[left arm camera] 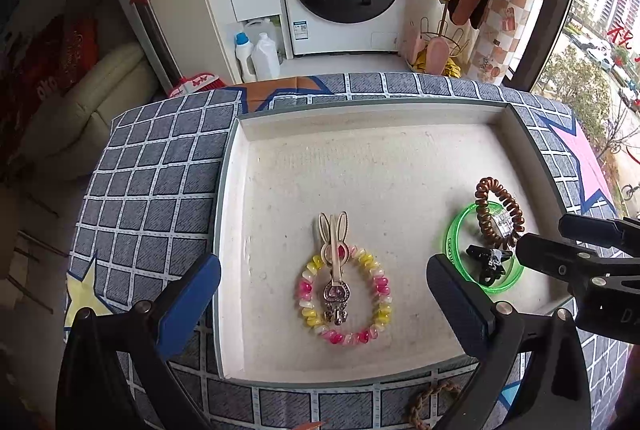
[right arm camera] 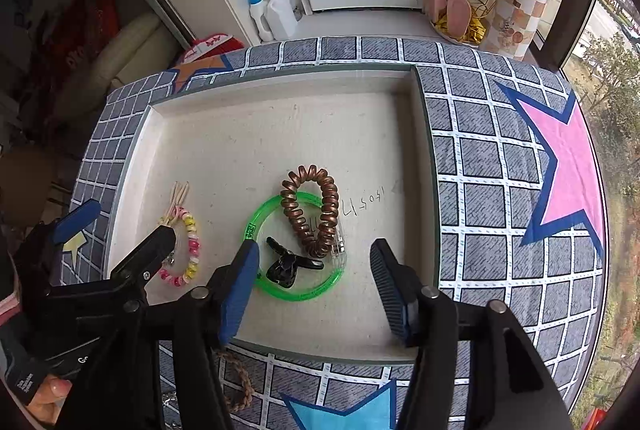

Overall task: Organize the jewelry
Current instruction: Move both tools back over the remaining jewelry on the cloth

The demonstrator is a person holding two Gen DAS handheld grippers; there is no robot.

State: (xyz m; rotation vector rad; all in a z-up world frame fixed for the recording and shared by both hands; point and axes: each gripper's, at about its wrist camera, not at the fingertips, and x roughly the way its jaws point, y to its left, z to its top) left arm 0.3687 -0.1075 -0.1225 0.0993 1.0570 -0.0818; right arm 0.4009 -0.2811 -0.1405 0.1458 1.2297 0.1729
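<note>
Both claws open and empty above the tray, jewelry resting inside.

The left claw [left arm camera: 324, 302] gapes wide over the beaded bracelet [left arm camera: 345, 296] and rabbit clip [left arm camera: 334, 246], left of the green bangle [right arm camera: 294, 248]. The right claw [right arm camera: 314, 286], jaws parted, straddles that bangle, which lies under the brown coil tie [right arm camera: 310, 212] and black clip [right arm camera: 289, 267]. Lift clear of the tray [right arm camera: 424, 134] before seeking the braided cord [right arm camera: 240, 378] on the bench nearer than the bangle.
</note>
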